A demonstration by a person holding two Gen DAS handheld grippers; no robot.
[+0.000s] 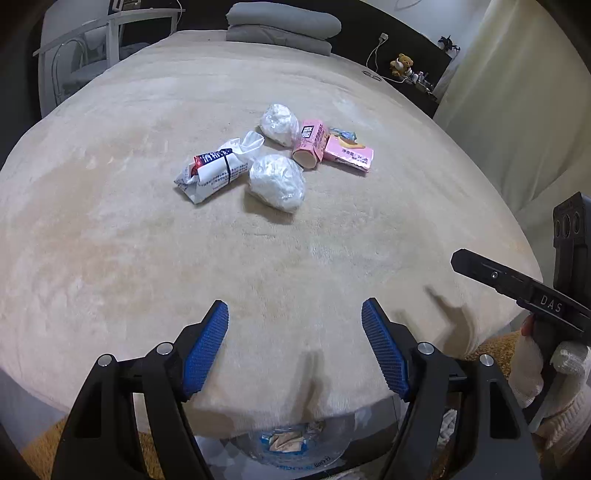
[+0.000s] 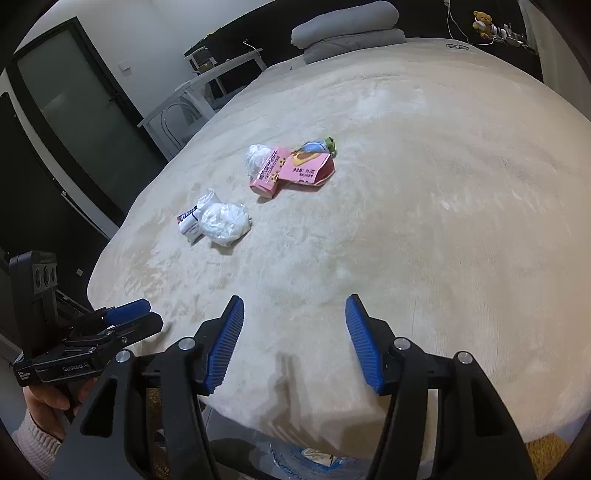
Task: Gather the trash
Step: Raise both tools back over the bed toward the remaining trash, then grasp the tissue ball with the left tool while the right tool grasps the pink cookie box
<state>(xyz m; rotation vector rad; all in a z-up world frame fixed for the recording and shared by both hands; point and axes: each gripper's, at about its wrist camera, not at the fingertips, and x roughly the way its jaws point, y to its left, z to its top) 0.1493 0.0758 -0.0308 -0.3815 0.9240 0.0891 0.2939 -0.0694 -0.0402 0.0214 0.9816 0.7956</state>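
**Q:** Left gripper (image 1: 295, 347), state and load?

**R:** Spread wide, blue pads (image 1: 205, 349) apart, nothing between. Right gripper (image 2: 293, 341) likewise parted and empty, seen low at the right edge of the left view.

**Q:** Bearing of the trash from the claws?

**R:** Ahead of and beyond both sets of fingertips, well apart from them. Nearest to the left claw: crumpled white wad (image 1: 277, 182), almost straight ahead. Just left of it, touching or nearly so: printed white wrapper (image 1: 218, 168), long axis slanting from near-left to far-right. Farther on: second white wad (image 1: 279, 123), pink carton (image 1: 309, 146), flat pink box (image 1: 349, 153), and a small bluish wrapper (image 1: 343, 133) behind, possibly foil, too small to tell. From the right claw, same cluster ahead and to the left; left hand therefore judged the better placed for the near wad.

**Q:** Surface and room?

**R:** Beige plush blanket (image 1: 147, 240) over a bed; folded grey bedding (image 1: 280, 26) at the far end, teddy bear (image 1: 402, 63) far right, dark door (image 2: 85, 110) to the left. Below the claws, at the bed's edge: clear bag (image 1: 291, 446) holding scraps.
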